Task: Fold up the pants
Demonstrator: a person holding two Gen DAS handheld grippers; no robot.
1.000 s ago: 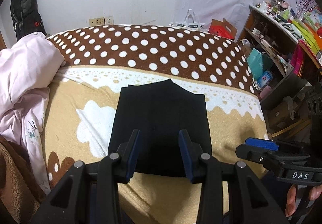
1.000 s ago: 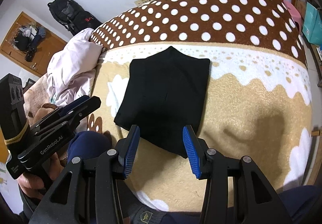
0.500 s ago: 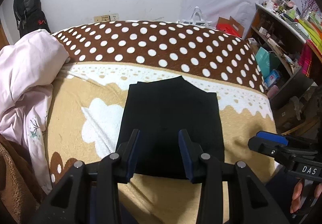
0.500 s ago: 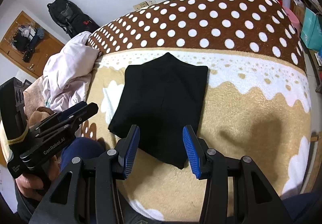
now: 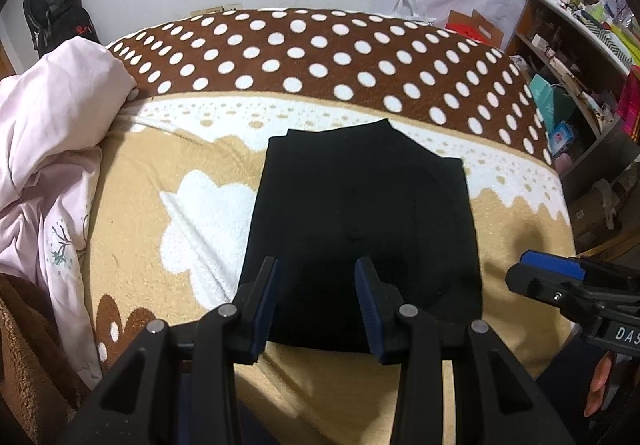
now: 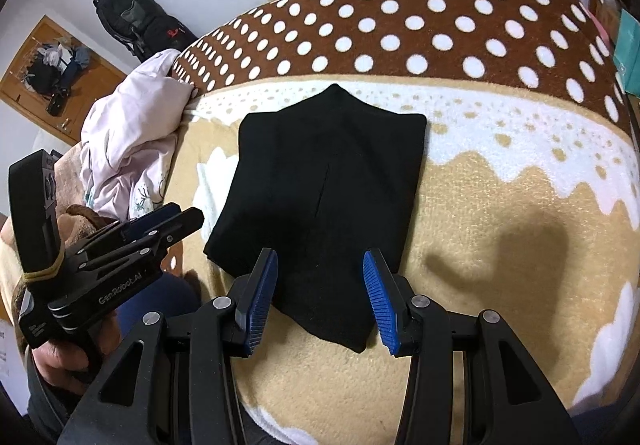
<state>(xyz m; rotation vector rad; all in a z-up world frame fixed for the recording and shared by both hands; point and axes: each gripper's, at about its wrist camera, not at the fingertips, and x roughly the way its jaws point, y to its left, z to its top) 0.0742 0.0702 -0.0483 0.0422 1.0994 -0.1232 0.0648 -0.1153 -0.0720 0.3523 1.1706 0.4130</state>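
Spread across the bed, a tan and polka-dot blanket (image 5: 192, 173) carries the black pants (image 5: 360, 221), already folded into a compact stack lying flat near its middle. My left gripper (image 5: 316, 297) and right gripper (image 6: 320, 293) both hang above the near edge, jaws spread wide and holding nothing. I judge the cloth soft, light and limp; I'd pinch all layers together at a near corner.

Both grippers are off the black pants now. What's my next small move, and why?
Probably just back both away. The black folded pants lie flat in a compact stack on the tan fleece blanket, and the left gripper and right gripper are both open, holding nothing. No loose leg shows.
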